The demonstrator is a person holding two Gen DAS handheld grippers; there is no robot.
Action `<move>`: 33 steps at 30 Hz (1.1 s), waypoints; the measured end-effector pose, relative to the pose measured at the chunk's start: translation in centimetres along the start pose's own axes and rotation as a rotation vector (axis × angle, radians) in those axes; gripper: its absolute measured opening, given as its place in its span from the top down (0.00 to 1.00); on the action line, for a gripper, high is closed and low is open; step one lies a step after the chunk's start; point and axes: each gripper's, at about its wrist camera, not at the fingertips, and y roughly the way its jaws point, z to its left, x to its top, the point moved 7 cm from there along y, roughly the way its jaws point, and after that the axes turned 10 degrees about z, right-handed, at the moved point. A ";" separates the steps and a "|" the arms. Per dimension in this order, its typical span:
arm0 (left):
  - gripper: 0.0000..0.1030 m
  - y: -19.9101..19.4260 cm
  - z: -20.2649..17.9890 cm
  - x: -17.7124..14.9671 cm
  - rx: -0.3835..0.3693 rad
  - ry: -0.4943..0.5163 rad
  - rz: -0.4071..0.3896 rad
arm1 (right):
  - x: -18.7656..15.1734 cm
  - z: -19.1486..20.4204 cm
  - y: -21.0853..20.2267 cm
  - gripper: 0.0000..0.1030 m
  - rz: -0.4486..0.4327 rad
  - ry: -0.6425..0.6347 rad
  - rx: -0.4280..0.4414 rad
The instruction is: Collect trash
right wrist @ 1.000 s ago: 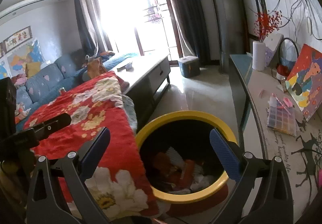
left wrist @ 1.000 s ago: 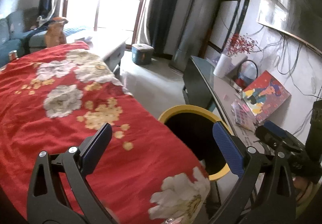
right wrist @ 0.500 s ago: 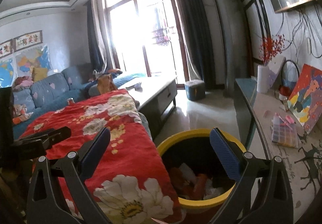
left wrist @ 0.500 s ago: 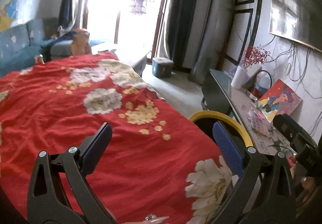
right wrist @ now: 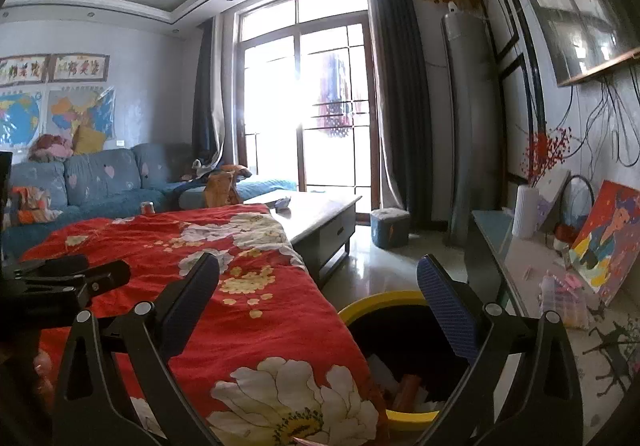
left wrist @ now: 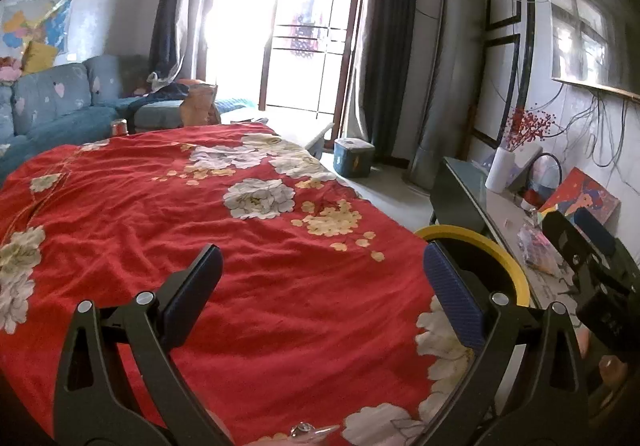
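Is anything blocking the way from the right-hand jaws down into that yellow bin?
Nothing visible does. The right gripper is open and empty above the yellow bin, whose mouth is uncovered, with trash already inside. The red floral cloth only borders its left rim.

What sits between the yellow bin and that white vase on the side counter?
In the right wrist view, only bare counter top shows between the yellow bin and the white vase; the bead box and painting lie further right.

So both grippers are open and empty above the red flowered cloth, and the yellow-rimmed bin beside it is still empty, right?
Not quite: the yellow-rimmed bin is not empty. The right wrist view shows paper and wrappers inside it. The rest holds: the left gripper and right gripper are open and empty above the red flowered cloth.
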 end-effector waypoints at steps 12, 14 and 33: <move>0.11 -0.3 0.0 -0.1 0.006 0.006 -0.015 | -0.7 0.2 0.9 0.06 0.028 0.004 0.004; 0.11 -0.3 0.0 -0.1 0.003 0.005 -0.016 | -0.8 0.3 0.8 0.06 0.028 0.007 0.004; 0.11 -0.3 -0.1 0.0 0.005 0.010 -0.017 | -1.1 0.0 0.9 0.06 0.033 0.022 0.000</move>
